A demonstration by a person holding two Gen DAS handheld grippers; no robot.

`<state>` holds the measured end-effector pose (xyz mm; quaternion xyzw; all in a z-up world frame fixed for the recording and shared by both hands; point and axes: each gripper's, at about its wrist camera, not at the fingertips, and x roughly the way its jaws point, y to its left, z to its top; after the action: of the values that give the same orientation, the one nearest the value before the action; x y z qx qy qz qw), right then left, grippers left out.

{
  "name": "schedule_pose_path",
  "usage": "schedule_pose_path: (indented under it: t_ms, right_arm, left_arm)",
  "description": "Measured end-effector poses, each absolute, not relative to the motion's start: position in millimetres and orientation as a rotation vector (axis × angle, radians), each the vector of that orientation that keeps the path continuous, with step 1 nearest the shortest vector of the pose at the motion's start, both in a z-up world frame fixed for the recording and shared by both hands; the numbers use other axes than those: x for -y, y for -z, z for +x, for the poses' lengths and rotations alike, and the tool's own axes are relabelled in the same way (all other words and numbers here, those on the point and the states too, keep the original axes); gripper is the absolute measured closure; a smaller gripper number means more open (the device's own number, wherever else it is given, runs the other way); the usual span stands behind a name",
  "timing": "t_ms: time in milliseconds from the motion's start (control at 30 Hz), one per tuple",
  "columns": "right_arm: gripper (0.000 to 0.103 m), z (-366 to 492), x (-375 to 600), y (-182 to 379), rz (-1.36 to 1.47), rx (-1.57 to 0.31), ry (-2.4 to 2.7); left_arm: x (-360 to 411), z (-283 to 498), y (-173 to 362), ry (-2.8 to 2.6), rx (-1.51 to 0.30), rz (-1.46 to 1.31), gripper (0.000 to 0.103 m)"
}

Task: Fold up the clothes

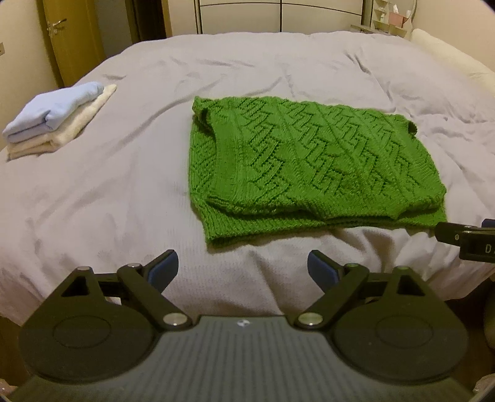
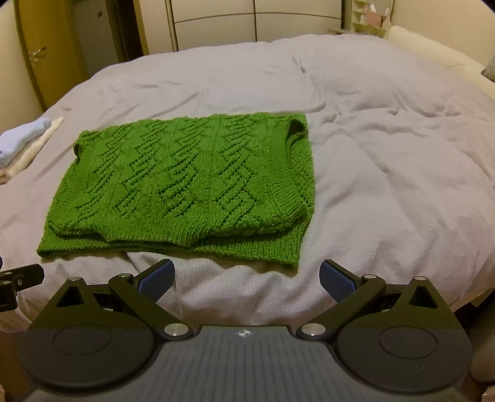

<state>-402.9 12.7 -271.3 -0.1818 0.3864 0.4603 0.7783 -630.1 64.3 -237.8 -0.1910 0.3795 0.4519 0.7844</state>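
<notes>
A green knitted sweater [image 1: 303, 164] [image 2: 191, 182] lies folded in a rectangle on the grey bed cover [image 1: 108, 198] [image 2: 386, 173], its upper layer a little short of the lower hem. My left gripper [image 1: 243, 267] hovers over the bare cover just in front of the sweater's near left corner, jaws wide apart with nothing between them. My right gripper [image 2: 247, 275] is open too, over the cover in front of the sweater's near right edge, holding nothing. The right gripper's tip [image 1: 464, 238] shows at the right edge of the left wrist view.
A stack of folded clothes, light blue [image 1: 55, 111] on cream [image 1: 62, 136], sits at the bed's left side [image 2: 21, 139]. A yellow door [image 1: 68, 40] and wardrobe panels [image 1: 278, 15] stand behind the bed. A pale headboard or cushion [image 1: 448, 52] lines the right.
</notes>
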Motion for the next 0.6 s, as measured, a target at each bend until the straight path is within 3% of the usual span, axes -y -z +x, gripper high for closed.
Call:
schedule_pose_path:
  t_ms: [600]
  right_arm:
    - [0.001,-384.4,-38.4,287.3,-0.441,-0.879,-0.975]
  left_arm:
    - [-99.1,-627.1,259.6,-0.947,-0.854,-0.495,0.012]
